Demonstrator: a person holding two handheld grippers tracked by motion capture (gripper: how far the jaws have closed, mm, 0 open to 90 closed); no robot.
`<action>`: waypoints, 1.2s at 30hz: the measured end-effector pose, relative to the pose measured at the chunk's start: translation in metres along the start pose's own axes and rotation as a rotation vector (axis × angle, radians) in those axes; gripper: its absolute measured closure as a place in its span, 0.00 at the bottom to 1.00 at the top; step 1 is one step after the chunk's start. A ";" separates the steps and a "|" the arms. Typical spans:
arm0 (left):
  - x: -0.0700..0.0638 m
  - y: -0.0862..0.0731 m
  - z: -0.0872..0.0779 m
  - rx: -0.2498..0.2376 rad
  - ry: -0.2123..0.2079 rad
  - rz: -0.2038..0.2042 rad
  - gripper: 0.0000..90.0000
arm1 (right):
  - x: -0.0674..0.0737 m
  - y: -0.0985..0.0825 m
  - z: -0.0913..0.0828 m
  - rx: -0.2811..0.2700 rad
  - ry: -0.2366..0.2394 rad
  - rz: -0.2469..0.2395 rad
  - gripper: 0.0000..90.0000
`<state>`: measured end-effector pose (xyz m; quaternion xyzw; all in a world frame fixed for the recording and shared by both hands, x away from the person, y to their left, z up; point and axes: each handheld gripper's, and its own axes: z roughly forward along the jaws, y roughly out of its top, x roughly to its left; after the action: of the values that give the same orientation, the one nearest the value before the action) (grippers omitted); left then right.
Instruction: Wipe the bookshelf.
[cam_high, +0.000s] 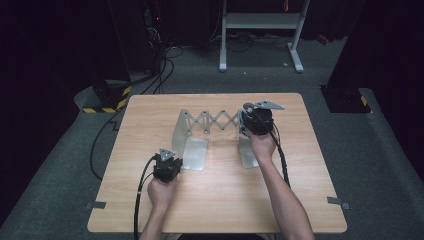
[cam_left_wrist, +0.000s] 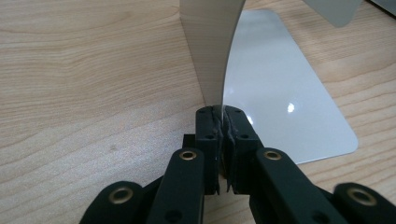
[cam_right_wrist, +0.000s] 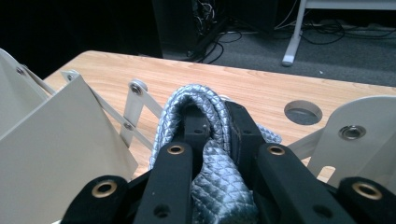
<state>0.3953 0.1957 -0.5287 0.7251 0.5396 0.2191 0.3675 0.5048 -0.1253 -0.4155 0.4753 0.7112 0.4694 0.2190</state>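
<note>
Wooden table (cam_high: 150, 205) is carrying an expandable metal book rack (cam_high: 207, 122), its long axis running left to right. Left gripper (cam_high: 172, 162) is pinching the rack's left end plate (cam_left_wrist: 210, 56) shut. Right gripper (cam_high: 250, 117), nearer the right end plate (cam_right_wrist: 359, 135), is clamping a silver quilted pouch (cam_right_wrist: 217, 186) above the rack's opening.

Grey carpet (cam_high: 380, 150); white frame (cam_high: 260, 30).

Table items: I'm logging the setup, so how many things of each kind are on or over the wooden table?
Expandable metal bookend rack: 1
Silver quilted fabric piece: 1
Handheld grippers: 2, left gripper and right gripper
Total: 4
</note>
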 end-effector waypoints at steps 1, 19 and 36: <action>0.000 0.000 0.000 0.000 0.000 0.000 0.94 | 0.001 -0.001 0.001 0.002 -0.004 -0.003 0.90; 0.000 0.000 0.000 0.001 -0.002 -0.001 0.94 | -0.008 -0.051 0.042 0.176 -0.084 -0.032 0.90; 0.001 0.000 0.000 0.001 -0.005 -0.004 0.94 | -0.015 -0.056 0.035 0.167 -0.135 -0.011 0.90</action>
<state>0.3956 0.1964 -0.5287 0.7247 0.5403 0.2162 0.3690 0.5115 -0.1290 -0.4830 0.5187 0.7340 0.3742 0.2286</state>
